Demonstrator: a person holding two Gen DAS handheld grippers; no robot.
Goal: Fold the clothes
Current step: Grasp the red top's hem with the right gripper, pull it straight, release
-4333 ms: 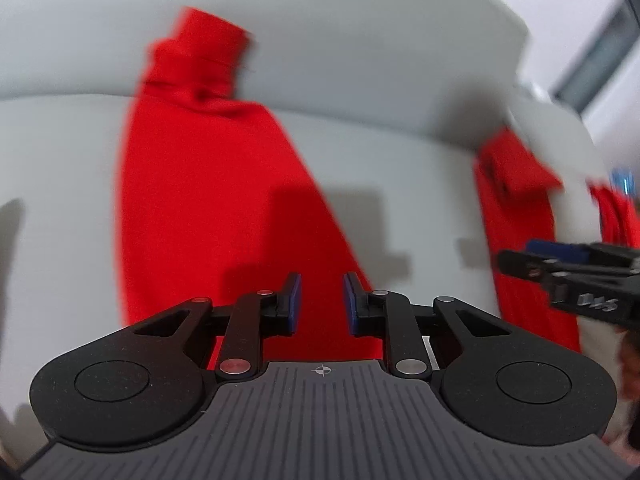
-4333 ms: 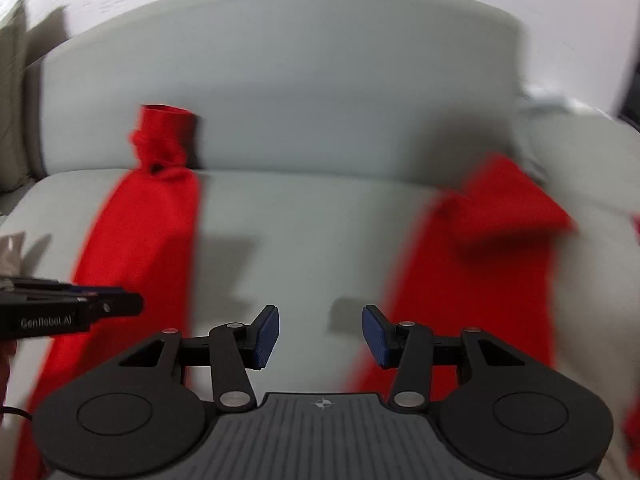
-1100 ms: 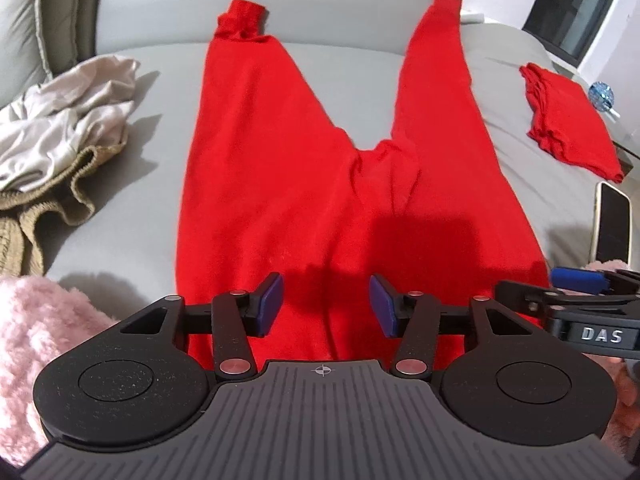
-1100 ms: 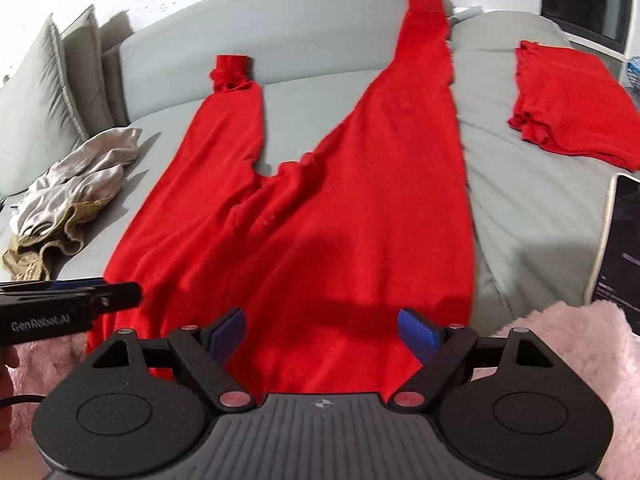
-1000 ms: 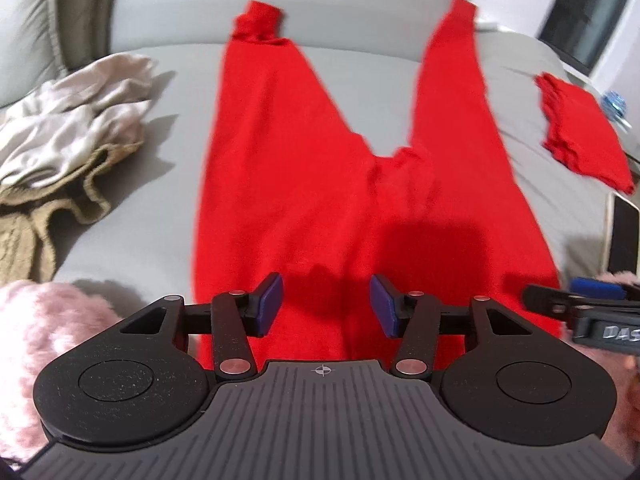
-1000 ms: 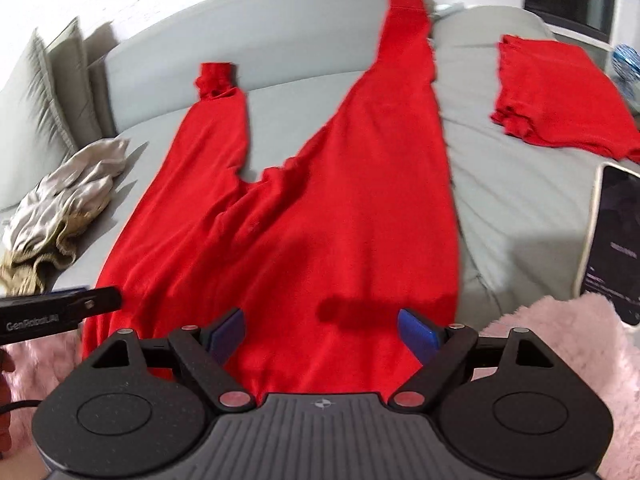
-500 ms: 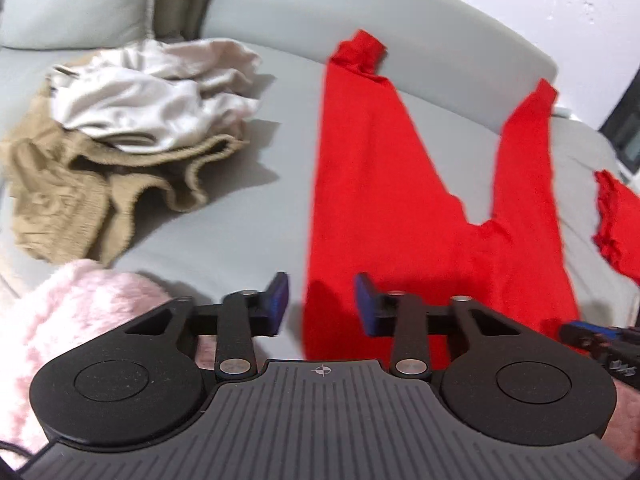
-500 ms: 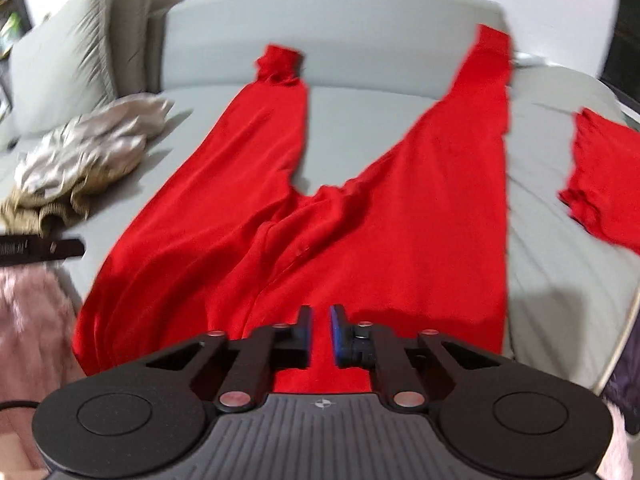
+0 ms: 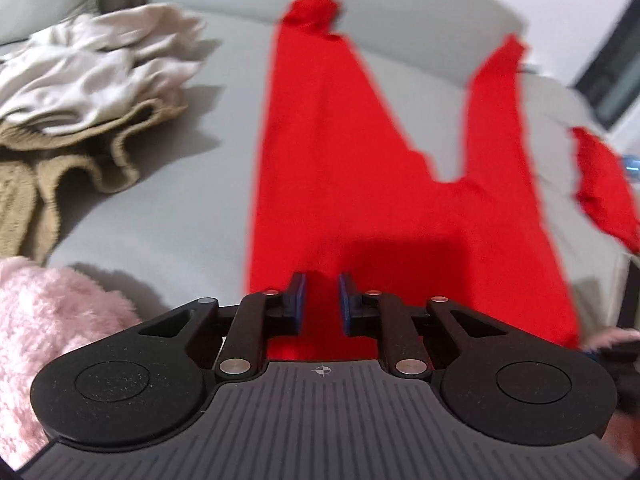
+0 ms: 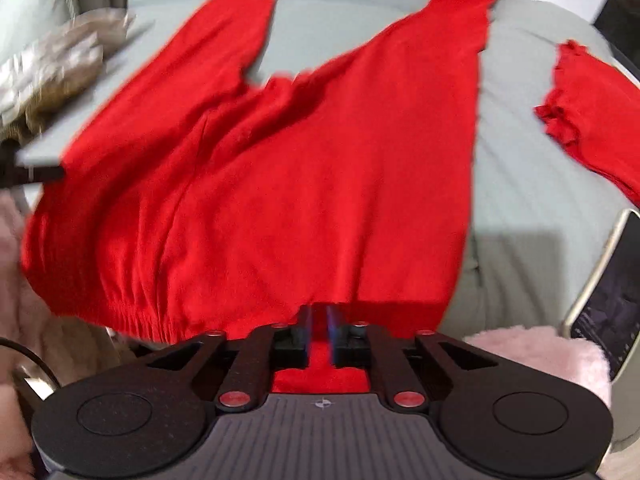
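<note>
Red trousers (image 9: pixel 340 160) lie spread on the grey sofa (image 9: pixel 160 220), both legs running away toward the backrest. My left gripper (image 9: pixel 322 304) hovers over the waist end near its left edge. Its jaws are closing, a narrow gap remains, and red cloth shows between them. From the right wrist, the trousers (image 10: pixel 300 180) show their gathered waistband at the near left. My right gripper (image 10: pixel 319 328) is at the waist edge; its jaws are opening, though they stand almost together with red cloth pinched between them. The left gripper's finger (image 10: pixel 32 174) shows at the left edge.
A heap of white and tan clothes (image 9: pixel 80 100) lies to the left of the trousers. To the right rests a folded red garment (image 10: pixel 592 120), with a phone (image 10: pixel 604 292) nearer. Pink fluffy fabric (image 9: pixel 48 320) covers the sofa's near edge on both sides.
Both grippers have narrowed from wide open and sunk toward the waist end. The left one swung left and back toward the trousers; the right one now has red cloth between its pads.
</note>
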